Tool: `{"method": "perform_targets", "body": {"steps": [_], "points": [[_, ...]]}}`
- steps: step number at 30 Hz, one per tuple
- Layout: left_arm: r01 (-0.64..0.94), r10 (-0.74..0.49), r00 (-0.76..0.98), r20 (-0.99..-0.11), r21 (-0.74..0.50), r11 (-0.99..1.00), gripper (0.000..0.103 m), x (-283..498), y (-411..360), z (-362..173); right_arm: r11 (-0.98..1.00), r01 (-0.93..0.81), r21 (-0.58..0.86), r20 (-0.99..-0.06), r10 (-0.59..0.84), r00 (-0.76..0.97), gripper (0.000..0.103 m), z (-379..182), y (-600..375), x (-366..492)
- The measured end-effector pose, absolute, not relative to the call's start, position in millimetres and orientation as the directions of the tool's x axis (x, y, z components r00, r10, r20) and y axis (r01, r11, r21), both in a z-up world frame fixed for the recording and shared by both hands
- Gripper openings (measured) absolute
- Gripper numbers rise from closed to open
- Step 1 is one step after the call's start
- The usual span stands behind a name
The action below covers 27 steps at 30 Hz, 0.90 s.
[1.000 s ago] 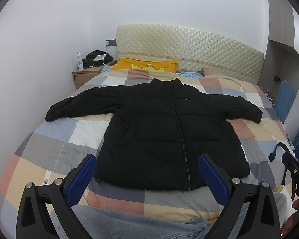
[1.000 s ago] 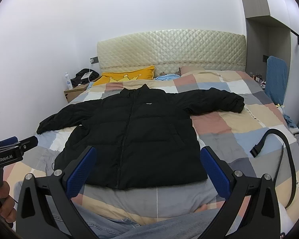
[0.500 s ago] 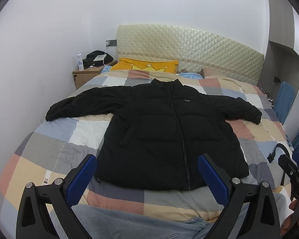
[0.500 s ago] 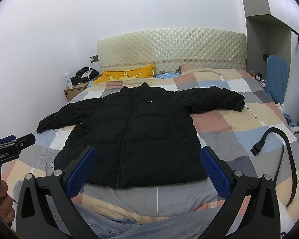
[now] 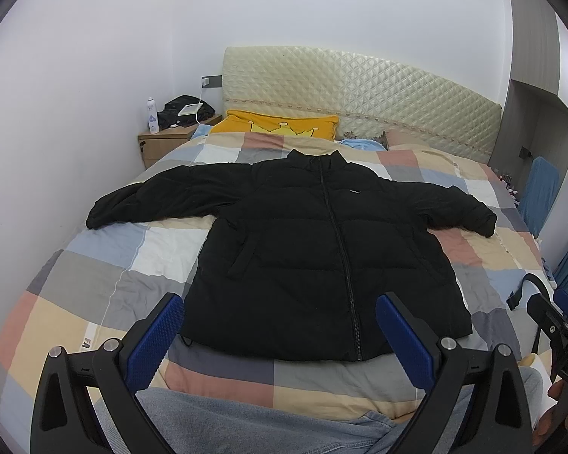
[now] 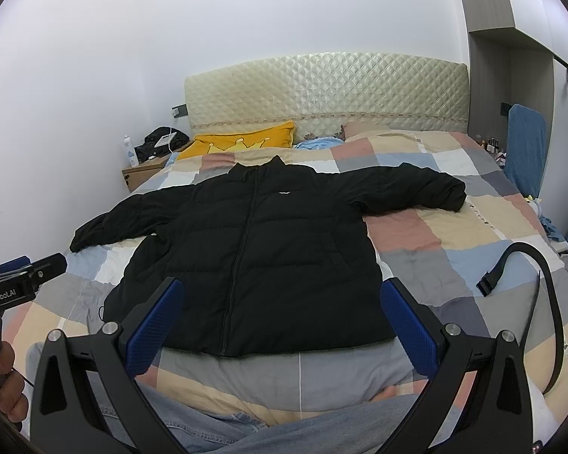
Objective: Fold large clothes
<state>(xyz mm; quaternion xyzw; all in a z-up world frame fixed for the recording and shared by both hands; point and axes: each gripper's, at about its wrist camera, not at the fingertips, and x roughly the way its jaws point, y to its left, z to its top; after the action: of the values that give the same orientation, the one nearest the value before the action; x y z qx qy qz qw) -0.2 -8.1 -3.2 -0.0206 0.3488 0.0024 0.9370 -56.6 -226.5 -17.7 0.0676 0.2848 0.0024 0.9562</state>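
A black puffer jacket [image 5: 314, 257] lies flat and zipped on the checked bedspread [image 5: 106, 276], collar toward the headboard, both sleeves spread out sideways. It also shows in the right wrist view [image 6: 253, 253]. My left gripper [image 5: 280, 329] is open and empty, held above the foot of the bed just short of the jacket's hem. My right gripper [image 6: 282, 317] is open and empty, also just short of the hem. Each gripper shows at the edge of the other's view.
A black strap [image 6: 526, 276] lies on the bed to the right of the jacket. A yellow pillow [image 5: 280, 126] and a blue cloth [image 5: 359, 144] lie by the quilted headboard. A wooden nightstand [image 5: 166, 143] with a bottle stands at the far left. My jeans-clad legs [image 6: 223, 431] are below the grippers.
Both grippers have dipped and shifted slightly; the jacket sits a little lower in both views. Both stay open and nothing on the bed has moved.
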Motion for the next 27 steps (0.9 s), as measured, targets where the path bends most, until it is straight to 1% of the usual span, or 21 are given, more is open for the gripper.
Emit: {"method": "perform_targets", "body": {"steps": [4,9,13,15,18,20,23,27], "points": [[-0.015,-0.014,0.759,-0.651,-0.039,0.999,0.102,-1,-8,-3,0.99,0.022,0.138,-0.542,0.057,0.838,0.103,-18,-226,-57],[0.0,-0.047,0.775,-0.63,-0.074,0.997,0.102,2,-5,3,0.988,0.005,0.153,-0.535,0.078,0.841,0.103,-17,-228,-53],[0.007,-0.049,0.814,-0.579,-0.074,0.997,0.102,13,-6,8,0.992,0.014,0.128,-0.51,0.054,0.858,0.103,-8,-236,-44],[0.018,-0.07,0.808,-0.585,-0.095,0.995,0.102,23,-7,5,0.993,0.026,0.119,-0.492,0.036,0.87,0.103,-5,-243,-38],[0.037,-0.103,0.813,-0.572,-0.126,0.991,0.102,36,-8,2,0.992,0.025,0.12,-0.471,0.035,0.881,0.103,-3,-255,-23],[0.032,-0.088,0.827,-0.556,-0.11,0.993,0.102,46,-10,4,0.99,0.0,0.142,-0.435,0.063,0.898,0.103,-3,-266,-14],[0.022,-0.059,0.854,-0.518,-0.077,0.997,0.102,57,-11,8,0.993,-0.009,0.116,-0.401,0.055,0.914,0.103,1,-285,7],[0.027,-0.031,0.886,-0.463,-0.015,1.0,0.102,80,-16,15,0.992,0.0,0.126,-0.392,0.05,0.919,0.103,12,-315,33]]}}
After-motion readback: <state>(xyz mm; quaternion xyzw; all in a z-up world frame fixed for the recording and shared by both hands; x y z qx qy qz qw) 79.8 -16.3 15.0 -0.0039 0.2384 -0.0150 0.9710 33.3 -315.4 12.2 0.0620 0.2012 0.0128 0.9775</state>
